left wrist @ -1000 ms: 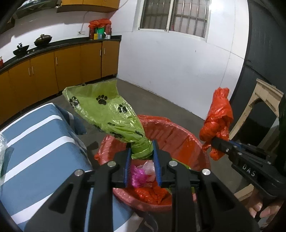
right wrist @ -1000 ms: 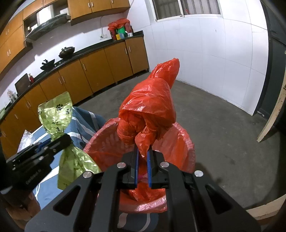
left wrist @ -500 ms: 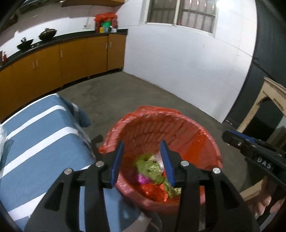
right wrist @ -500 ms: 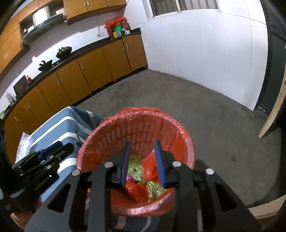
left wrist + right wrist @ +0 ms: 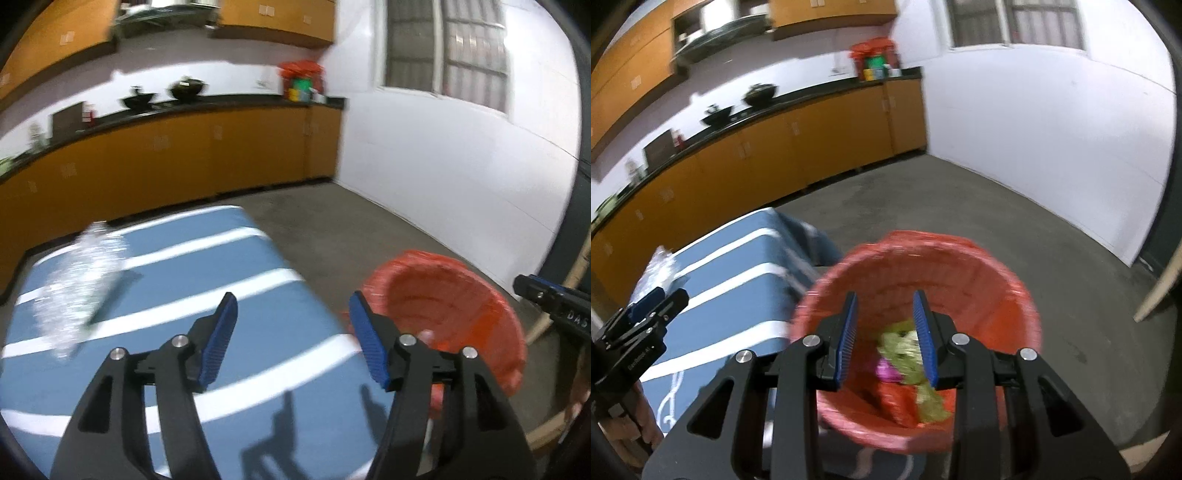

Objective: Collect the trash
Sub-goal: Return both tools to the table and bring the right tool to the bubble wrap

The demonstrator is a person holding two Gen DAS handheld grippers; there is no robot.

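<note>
A round bin lined with a red bag (image 5: 1015,291) stands on the floor beside the blue striped table; it also shows in the left wrist view (image 5: 476,291). Inside lie the green bag (image 5: 908,341), a red bag (image 5: 897,400) and a pink scrap (image 5: 884,369). My right gripper (image 5: 886,314) is open and empty above the bin's near rim. My left gripper (image 5: 291,314) is wide open and empty over the table's right part, left of the bin. A crumpled clear plastic bag (image 5: 79,273) lies on the table at the left, also in the right wrist view (image 5: 659,267).
The blue white-striped table (image 5: 207,280) fills the near left. Orange cabinets with a black counter (image 5: 184,107) run along the back wall. Bare concrete floor (image 5: 979,206) lies beyond the bin. A wooden frame (image 5: 1160,288) leans at the right.
Both grippers let go of their bags, which dropped into the bin. My left gripper then swung left over the table and opened wider. The right gripper opened wider above the bin.
</note>
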